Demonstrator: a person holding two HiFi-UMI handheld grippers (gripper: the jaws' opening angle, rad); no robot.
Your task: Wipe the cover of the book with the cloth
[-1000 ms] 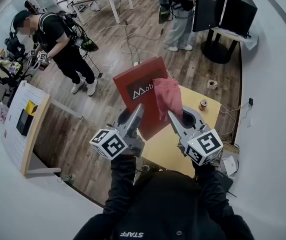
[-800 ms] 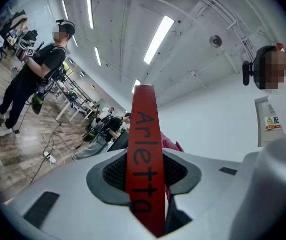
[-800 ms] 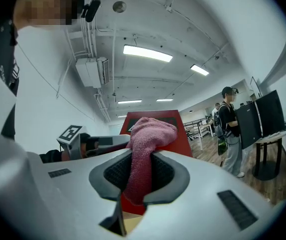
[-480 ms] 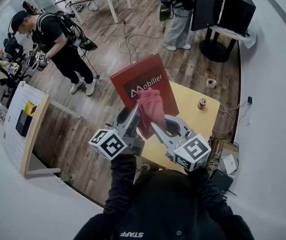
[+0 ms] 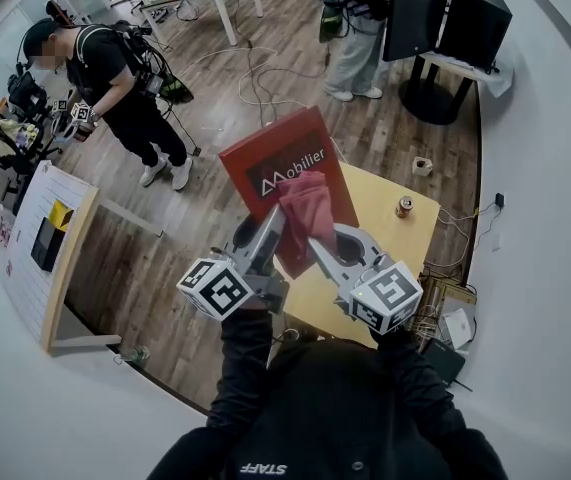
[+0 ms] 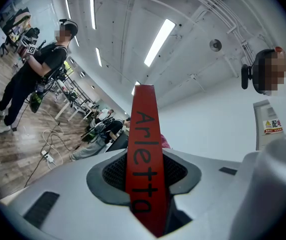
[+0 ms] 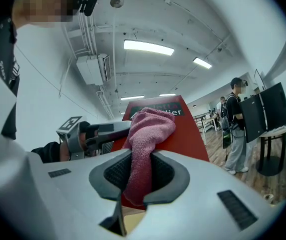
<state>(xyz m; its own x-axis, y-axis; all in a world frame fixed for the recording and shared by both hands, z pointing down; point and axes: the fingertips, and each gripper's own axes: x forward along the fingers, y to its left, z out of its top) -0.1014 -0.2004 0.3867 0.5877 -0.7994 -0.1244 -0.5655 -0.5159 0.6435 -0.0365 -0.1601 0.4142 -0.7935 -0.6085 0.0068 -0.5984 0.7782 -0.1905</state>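
Note:
A red book [image 5: 275, 163] with a dark title panel is held tilted up above the yellow table [image 5: 385, 218]. My left gripper [image 5: 265, 243] is shut on its lower left edge; the left gripper view shows the red spine [image 6: 143, 154] clamped between the jaws. My right gripper [image 5: 323, 240] is shut on a pink cloth [image 5: 308, 203], which presses on the middle of the cover just under the title. In the right gripper view the cloth [image 7: 145, 139] runs up from the jaws onto the book [image 7: 183, 134], with the left gripper [image 7: 102, 134] at the left.
A small can [image 5: 405, 208] stands on the table's far right part. A roll of tape [image 5: 422, 166] lies on the wooden floor beyond. One person [image 5: 115, 83] stands at the left, another [image 5: 360, 28] near black monitors [image 5: 450, 23]. Cables trail across the floor.
The cloth and right gripper slid down and left over the cover a second ago, then edged back up slightly. The book tipped a little, showing more of its title. The left gripper held still.

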